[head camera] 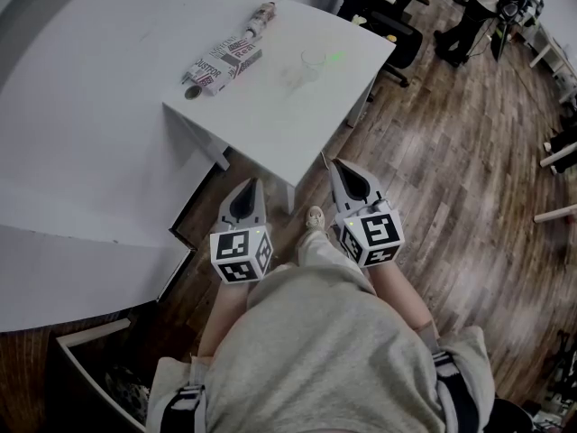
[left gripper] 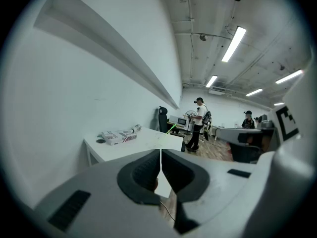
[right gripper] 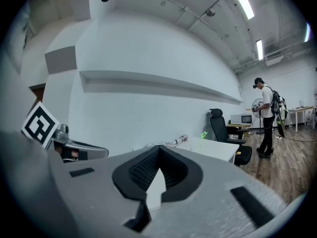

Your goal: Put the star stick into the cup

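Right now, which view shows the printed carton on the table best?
The head view. From above it shows the whole printed carton, lying near the far-left edge of the white table. The left gripper view shows it small and side-on beyond the jaws. The right gripper view gives only a thin, distant strip on the tabletop.

One white table (head camera: 270,120), one clear cup (head camera: 313,59), one green star stick (head camera: 334,58), one printed carton (head camera: 223,64), two tongs (head camera: 250,186) (head camera: 341,168)
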Demonstrator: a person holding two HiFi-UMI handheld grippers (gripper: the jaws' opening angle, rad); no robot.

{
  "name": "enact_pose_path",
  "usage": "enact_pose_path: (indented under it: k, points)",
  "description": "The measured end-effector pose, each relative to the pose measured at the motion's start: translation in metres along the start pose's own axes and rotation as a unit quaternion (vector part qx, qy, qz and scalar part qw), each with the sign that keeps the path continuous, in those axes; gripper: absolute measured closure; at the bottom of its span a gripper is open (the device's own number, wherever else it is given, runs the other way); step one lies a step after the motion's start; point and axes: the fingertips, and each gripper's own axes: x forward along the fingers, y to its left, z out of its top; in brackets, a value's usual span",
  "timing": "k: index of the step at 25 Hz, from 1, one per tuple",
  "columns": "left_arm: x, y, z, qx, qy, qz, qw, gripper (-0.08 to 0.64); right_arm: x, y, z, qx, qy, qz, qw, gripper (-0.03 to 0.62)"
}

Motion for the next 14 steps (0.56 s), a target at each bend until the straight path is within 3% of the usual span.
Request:
enact_pose_path:
  k: [14]
  points:
    - [0.0069,0.0030,-0.0007,-0.004,0.004,-0.001,1.0000,0.549,0.0068,-0.0016,-0.0013,0.001,0.001,0.004,1.000,0.595]
